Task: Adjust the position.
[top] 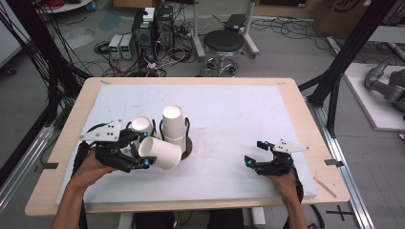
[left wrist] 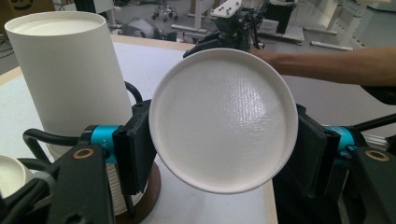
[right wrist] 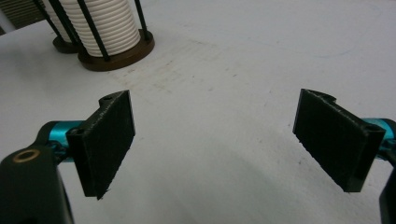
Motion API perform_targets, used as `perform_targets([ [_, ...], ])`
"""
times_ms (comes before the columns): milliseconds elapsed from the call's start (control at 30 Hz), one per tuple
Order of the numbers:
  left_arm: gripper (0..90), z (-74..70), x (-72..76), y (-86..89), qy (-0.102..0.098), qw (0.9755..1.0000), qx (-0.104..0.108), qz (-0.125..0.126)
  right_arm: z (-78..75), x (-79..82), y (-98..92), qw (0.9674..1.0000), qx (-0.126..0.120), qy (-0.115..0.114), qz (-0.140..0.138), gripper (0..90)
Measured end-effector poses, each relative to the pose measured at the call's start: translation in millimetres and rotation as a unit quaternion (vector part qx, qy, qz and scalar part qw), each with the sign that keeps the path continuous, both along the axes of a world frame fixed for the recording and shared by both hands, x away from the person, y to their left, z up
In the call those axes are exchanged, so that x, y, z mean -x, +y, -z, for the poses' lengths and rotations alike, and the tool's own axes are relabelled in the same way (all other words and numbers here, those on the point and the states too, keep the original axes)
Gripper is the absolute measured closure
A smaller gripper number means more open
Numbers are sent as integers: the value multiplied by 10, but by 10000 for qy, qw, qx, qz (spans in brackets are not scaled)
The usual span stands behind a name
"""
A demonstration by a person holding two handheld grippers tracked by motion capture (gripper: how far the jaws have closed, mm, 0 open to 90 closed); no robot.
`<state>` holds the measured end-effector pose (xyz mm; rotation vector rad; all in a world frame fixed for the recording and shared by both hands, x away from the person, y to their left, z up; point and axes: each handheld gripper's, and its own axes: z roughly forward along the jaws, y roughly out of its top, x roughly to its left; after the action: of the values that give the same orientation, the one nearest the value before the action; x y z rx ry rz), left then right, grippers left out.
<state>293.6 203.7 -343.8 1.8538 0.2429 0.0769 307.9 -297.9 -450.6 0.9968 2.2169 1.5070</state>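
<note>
At the left of the table, my left gripper (top: 138, 150) lies level with its black jaws clamped on a white paper cup (top: 160, 152), held on its side so that its round base (left wrist: 223, 120) faces the gripper's camera; the left hand (top: 90, 167) grips the tool from below, forearm entering at the lower edge. My right gripper (top: 260, 152) rests low over the pad at the right with its jaws spread wide and nothing between them, the right hand (top: 285, 180) behind it. The work surface is a white foam pad (top: 229, 119) laid on a pale wooden table (top: 296, 102), standing on a grey concrete floor strewn with cables, with a black round stool (top: 224, 42) and computer cases (top: 153, 26) beyond. Just beside the held cup stands a tall stack of white paper cups (top: 173, 125) in a black wire rack on a brown round base (right wrist: 116, 53); a second, shorter stack of white cups (top: 142, 125) sits close behind the left gripper, crowding its path.
</note>
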Motion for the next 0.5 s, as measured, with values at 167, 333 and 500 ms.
perform_targets([
  [167, 328, 27, 1, -23, 10, 10000, 42, 6, -68, -2, 54, 9999, 8, -1, -162, 131],
  [333, 328, 52, -5, -49, 8, 9999, 113, 34, -190, -8, 99, 9993, -40, -68, -359, 132],
  [500, 328, 68, -12, -81, 15, 9999, 158, 54, -261, -16, 128, 9982, -165, -55, -574, 131],
])
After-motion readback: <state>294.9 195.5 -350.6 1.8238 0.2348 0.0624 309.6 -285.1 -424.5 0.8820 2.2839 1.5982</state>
